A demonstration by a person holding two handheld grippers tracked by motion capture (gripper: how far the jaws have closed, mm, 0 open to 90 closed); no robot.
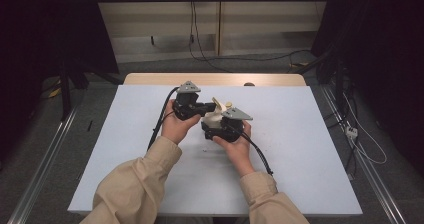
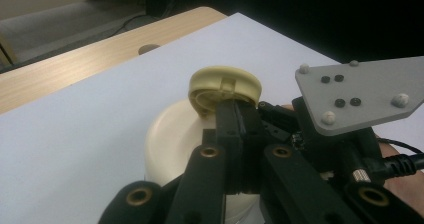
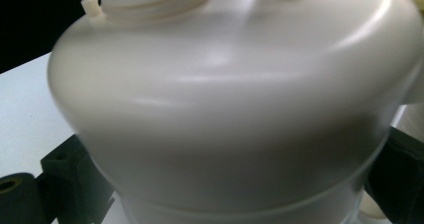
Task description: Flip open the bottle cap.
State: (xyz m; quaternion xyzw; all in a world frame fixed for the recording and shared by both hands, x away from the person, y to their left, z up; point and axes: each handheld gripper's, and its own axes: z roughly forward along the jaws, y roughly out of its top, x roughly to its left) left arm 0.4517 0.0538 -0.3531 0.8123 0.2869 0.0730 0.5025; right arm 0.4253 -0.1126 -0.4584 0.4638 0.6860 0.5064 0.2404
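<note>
A cream plastic jar stands near the middle of the white worktop, a little toward its far edge. The right gripper has its jaws spread around the jar's wide body, one at each side. The left gripper has its jaws pressed on the rim of a yellowish screw cap (tilted, open side showing) just above the jar.
</note>
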